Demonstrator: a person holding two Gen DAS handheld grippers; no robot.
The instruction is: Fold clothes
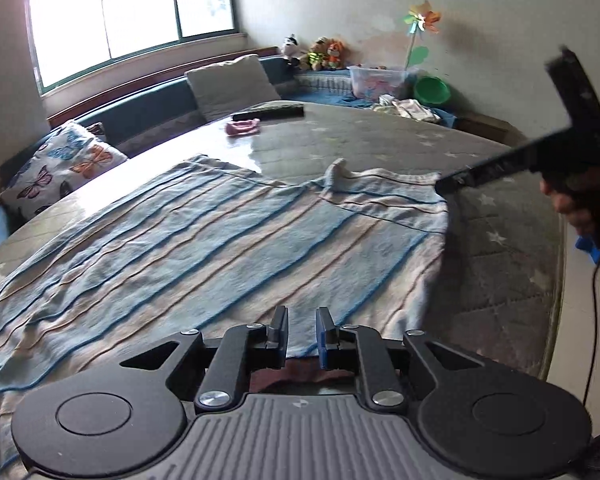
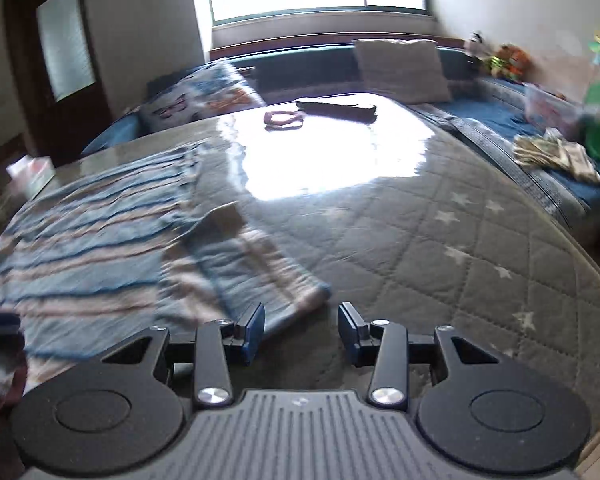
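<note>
A blue, white and tan striped garment [image 1: 220,240] lies spread flat on the grey quilted mattress [image 1: 380,136]. My left gripper [image 1: 302,326] hangs over the garment's near hem; its fingers stand a little apart with cloth seen between them, and nothing is clamped. My right gripper [image 2: 302,322] is open and empty just over the garment's near right corner [image 2: 260,280]. That right gripper also shows in the left wrist view [image 1: 440,184], with its tips at the garment's far right corner. The right wrist view is motion blurred.
A small pink garment [image 1: 242,126] and a dark folded item [image 1: 270,112] lie further up the mattress. Pillows [image 1: 232,84] line the headboard under the window. A plastic bin [image 1: 376,80], a green bowl [image 1: 432,90], toys and loose clothes [image 1: 404,108] sit at the far right.
</note>
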